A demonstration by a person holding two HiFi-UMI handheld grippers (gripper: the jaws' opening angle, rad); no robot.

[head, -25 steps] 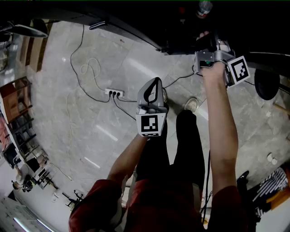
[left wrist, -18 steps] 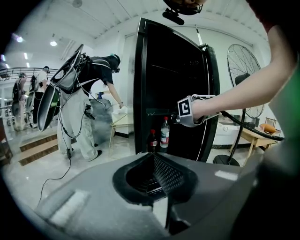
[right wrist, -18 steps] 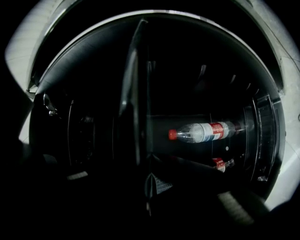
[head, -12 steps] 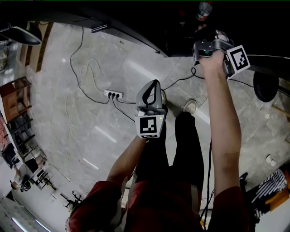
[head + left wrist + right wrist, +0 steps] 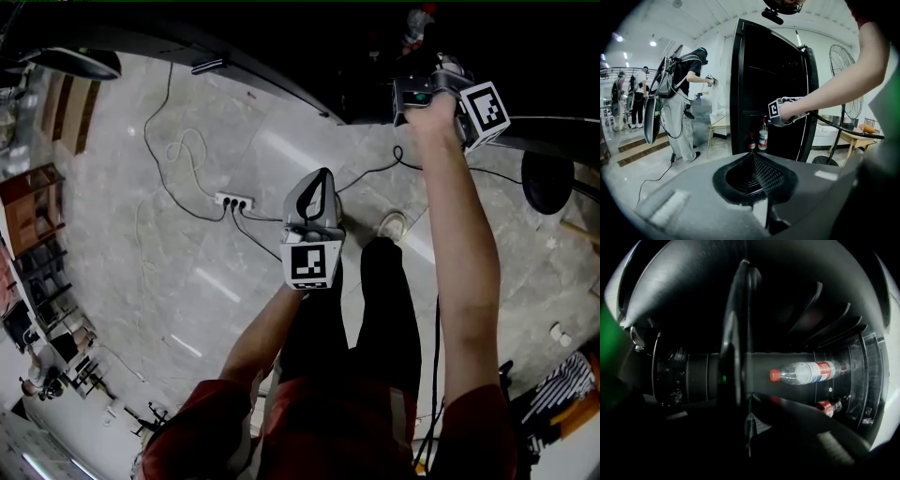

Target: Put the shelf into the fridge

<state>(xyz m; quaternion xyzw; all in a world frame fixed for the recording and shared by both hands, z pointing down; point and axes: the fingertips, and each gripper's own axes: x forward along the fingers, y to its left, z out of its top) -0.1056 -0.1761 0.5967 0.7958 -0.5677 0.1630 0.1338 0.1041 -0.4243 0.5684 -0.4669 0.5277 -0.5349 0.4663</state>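
Note:
The black fridge stands in front of me, dark inside. My right gripper reaches level into it, rolled on its side. In the right gripper view a thin shelf shows edge-on as an upright line, and the right gripper is shut on its near edge. Curved rails line the fridge wall beyond. The left gripper view shows the right gripper at mid-height of the fridge front. My left gripper hangs above the floor, near my legs. Its fingertips meet with nothing between them.
Two red-capped bottles stand low in the fridge, below the shelf. A power strip and loose cables lie on the floor to the left. A standing fan and a small table are right of the fridge, another person left.
My right gripper has moved away from me, further into the fridge, still shut on the shelf. The left gripper has stayed about where it was.

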